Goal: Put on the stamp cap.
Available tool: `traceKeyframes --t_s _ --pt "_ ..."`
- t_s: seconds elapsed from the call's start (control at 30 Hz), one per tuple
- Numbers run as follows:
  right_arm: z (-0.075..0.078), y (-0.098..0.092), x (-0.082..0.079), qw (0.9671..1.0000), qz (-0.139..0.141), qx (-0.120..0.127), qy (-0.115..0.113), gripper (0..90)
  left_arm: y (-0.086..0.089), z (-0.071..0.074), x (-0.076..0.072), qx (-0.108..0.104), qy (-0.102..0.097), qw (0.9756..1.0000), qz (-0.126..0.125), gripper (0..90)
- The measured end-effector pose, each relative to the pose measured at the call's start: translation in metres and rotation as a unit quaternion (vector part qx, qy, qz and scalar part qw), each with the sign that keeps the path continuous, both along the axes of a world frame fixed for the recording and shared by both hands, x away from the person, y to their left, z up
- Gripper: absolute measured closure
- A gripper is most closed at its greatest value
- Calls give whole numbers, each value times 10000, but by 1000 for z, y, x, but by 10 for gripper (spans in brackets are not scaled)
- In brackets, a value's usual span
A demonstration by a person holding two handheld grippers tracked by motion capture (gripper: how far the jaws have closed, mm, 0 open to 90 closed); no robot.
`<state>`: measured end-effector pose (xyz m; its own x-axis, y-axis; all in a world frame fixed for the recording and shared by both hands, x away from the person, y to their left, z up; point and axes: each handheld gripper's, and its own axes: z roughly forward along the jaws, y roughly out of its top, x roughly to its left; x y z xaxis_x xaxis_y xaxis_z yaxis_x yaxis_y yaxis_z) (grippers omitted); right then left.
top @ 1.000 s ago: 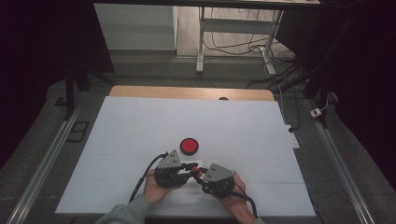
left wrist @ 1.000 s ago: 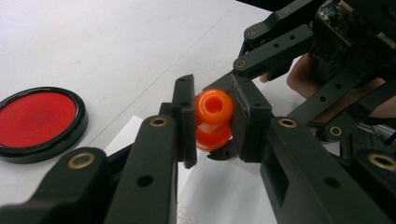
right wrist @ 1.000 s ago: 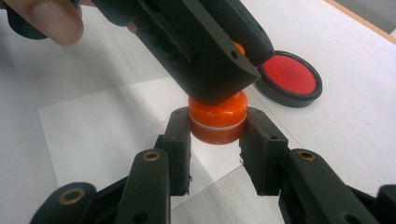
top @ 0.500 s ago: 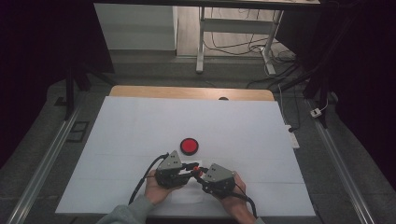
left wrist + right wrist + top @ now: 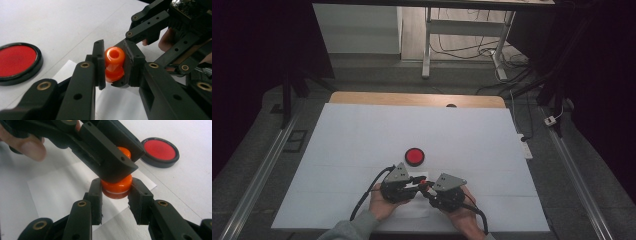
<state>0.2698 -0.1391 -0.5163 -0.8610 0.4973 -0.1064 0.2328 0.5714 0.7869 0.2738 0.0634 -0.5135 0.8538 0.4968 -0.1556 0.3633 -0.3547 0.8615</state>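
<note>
White table sheet [image 5: 362, 135] has wide free area ahead and to both sides of the grippers; both work near its front edge, close to the person. Wooden strip [image 5: 412, 98] marks the far edge, metal rails [image 5: 259, 175] run down both flanks.

Red disc with black rim [image 5: 415, 156] lies flat just ahead of the grippers, apart from them.

Left gripper [image 5: 416, 181] and right gripper [image 5: 424, 186] meet tip to tip, held by the left hand [image 5: 379, 204] and right hand [image 5: 462, 215]. Between them sits the orange piece [image 5: 114, 64], held above a small white paper slip [image 5: 62, 192].

Left gripper: clamped on the orange piece, both pads against its sides. Right gripper: closed on the lower rounded part of the same piece, jaws flanking it from below.

High view: piece is just a red-orange speck between the tips, grip not readable. Left gripper view: the piece looks like 2 stacked rounded lobes with a hole in the top end. Right gripper view: pale seam near the bottom of the lower part [image 5: 116, 185], left gripper's jaw crossing over the top, a fingertip [image 5: 30, 148] at upper left.
</note>
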Motion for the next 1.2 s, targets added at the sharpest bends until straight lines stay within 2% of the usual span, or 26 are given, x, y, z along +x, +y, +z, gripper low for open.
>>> traceKeyframes --t_s 0.27,0.5,0.83,1.2 --pt "-8 0 1 9995 73 -279 139 641 -3 -10 2 63 199 9998 -47 730" --pt "-12 2 3 9988 102 -360 306 635 -4 -15 3 135 283 9995 -65 730" --pt "-11 0 4 9987 113 -353 362 631 -4 -15 3 125 312 9994 -106 730" --pt "-12 0 5 9984 129 -264 484 627 -6 -17 3 224 326 9991 -150 730"
